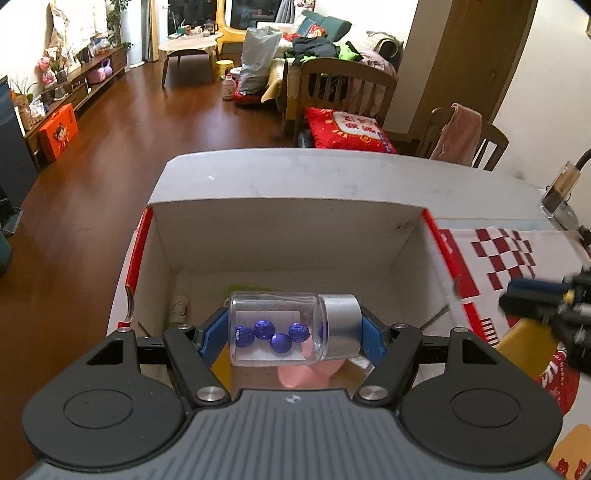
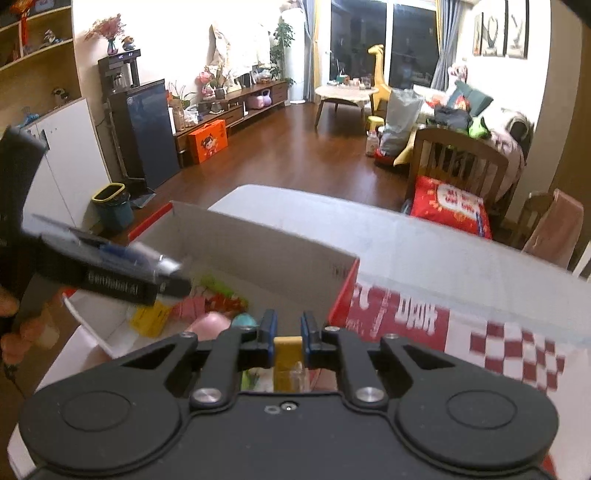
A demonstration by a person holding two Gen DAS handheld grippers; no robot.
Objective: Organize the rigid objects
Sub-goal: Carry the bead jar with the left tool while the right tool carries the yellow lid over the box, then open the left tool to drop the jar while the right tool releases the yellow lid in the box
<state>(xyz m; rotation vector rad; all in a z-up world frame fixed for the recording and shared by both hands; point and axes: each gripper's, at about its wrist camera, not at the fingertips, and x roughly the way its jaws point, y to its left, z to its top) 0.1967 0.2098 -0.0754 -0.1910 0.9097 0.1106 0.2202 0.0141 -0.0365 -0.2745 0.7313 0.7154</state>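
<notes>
Warm indoor light, blown-out white walls, fisheye-bent edges, motion blur at the sides

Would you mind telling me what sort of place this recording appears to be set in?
Most likely a home living room: a round wooden coffee table near a cluttered white sofa, a long low wooden TV cabinet holding flowers, and a dark wooden plank floor.

Home living rm, sofa (image 1: 325, 33) w/ clothes, coffee table (image 2: 345, 92), TV cabinet (image 2: 236, 107), wood floor (image 1: 147, 122), chairs (image 2: 454, 162)
</notes>
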